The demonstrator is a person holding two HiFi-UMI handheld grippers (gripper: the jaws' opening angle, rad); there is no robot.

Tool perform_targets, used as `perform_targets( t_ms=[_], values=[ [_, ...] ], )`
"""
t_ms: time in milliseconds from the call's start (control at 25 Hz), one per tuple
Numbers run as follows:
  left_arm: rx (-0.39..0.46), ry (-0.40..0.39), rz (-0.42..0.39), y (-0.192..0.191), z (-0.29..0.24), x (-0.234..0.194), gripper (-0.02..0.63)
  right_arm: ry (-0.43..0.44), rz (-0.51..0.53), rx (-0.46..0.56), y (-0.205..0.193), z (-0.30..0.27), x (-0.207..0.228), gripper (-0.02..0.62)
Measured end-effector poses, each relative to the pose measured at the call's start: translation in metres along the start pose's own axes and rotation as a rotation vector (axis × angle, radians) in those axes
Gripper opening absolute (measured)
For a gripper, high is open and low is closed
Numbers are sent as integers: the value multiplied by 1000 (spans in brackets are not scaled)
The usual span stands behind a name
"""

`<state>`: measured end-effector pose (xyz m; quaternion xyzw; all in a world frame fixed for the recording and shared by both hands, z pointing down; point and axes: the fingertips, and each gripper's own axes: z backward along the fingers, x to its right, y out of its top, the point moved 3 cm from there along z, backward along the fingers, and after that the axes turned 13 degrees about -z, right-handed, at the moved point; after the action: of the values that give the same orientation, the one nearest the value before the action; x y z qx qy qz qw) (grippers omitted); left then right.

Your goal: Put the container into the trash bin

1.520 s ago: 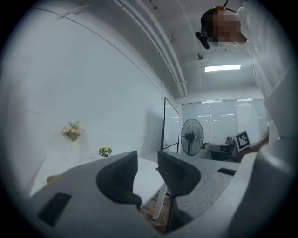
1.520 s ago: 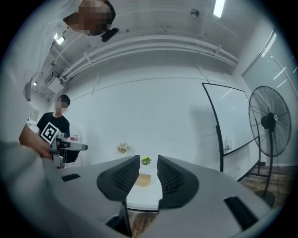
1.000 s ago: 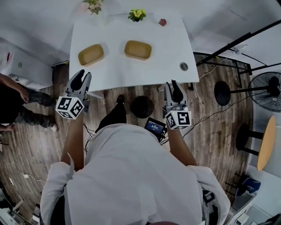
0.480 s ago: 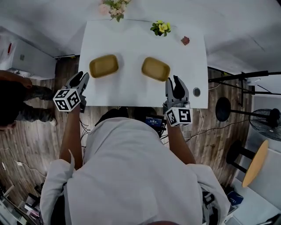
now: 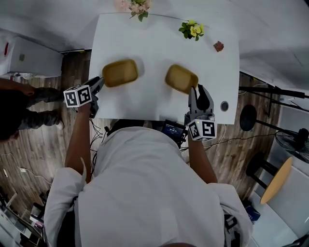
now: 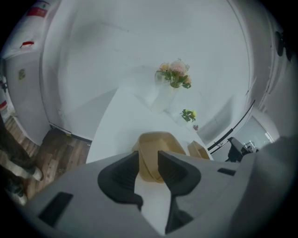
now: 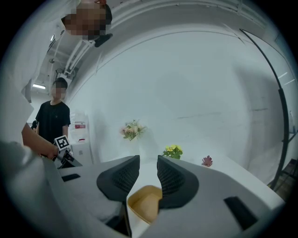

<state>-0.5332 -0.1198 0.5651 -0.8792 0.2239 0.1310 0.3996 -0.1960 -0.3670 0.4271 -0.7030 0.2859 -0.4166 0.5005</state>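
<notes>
The person is standing at the near edge of the white table (image 5: 154, 43). Two tan tubs are lying on it, open side up. The left container (image 5: 120, 72) is sitting at about eleven o'clock from the person and the right container (image 5: 181, 78) at about one o'clock.

The left gripper (image 5: 99, 82) is pointing downward at the left container's near end from its eight o'clock side. Its jaws are standing partly apart with only air between them, and the tub's rim is lining up in the gap, which looks like aiming for a pinch on the wall.

The right gripper (image 5: 199, 90) is hovering just off the right container's five o'clock corner. Its jaws are likewise parted and gripping nothing, so neither tub is being held yet.

Pink flowers (image 5: 139, 4) and yellow flowers (image 5: 192, 30) are standing along the far edge, clear of the work. No trash bin is showing in any view.
</notes>
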Motion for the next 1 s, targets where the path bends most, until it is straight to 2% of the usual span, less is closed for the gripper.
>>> perform_targets(
  t_ms=[200,360,480,760,1000],
  values=[
    [-43,-63,90,-5,-19,-4,118,-30,-16,-21,-10,1,9,135],
    [-65,-93,153,-6,-27,-9,55,-48,-17,-15,-9,4,13,135],
    [-67,-107,172,-5,-27,-9,44,-58,-16,0,-6,11,15,135],
    [-35,-128,147,6,-18,5,25,-89,-16,49,0,38,16,135],
    [50,-169,48,36,9,49,23,-138,6,118,15,96,20,135]
  ],
)
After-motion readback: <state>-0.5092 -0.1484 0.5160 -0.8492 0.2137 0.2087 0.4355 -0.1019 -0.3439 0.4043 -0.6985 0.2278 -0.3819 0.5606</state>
